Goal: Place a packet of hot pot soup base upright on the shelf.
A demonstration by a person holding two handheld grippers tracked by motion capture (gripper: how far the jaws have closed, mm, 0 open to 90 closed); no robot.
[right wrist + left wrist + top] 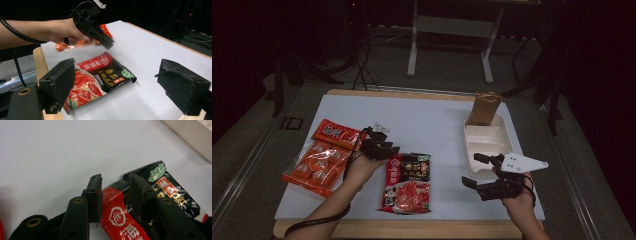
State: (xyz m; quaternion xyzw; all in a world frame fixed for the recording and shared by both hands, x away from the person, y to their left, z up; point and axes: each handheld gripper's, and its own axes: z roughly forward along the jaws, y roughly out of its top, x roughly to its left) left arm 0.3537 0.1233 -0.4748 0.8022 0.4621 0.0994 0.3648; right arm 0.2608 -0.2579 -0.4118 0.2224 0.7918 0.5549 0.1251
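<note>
A flat red-and-black foil food packet (407, 183) printed with tomatoes and white characters is seen lying on the white table sheet (432, 125), close to the near edge and a little left of its middle. It lies flat and is gripped by nothing. Just above its far left corner the left gripper (379, 145) is held in a hand (362, 167); its two black jaws are parted by a moderate gap, and in the left gripper view (115, 192) the packet is seen beneath and beyond that gap, with the pads not pressed on it. In the right gripper view this gripper (106, 42) is shown clear of the packet (97, 80), hovering over the sheet just past its top edge.

An orange transparent bag of small round wrapped pieces (319, 160) is laid towards the left edge of the sheet, just beside the left hand.

The right gripper (484, 172), topped by a grey three-cornered plate, is held near the right part of the near edge. Its jaws are spread wide, and nothing is held between them (117, 85).

A white compartmented plastic tray (507, 142) is set by the right edge, and a brown paper pouch (483, 107) is propped upright at its far end.
</note>
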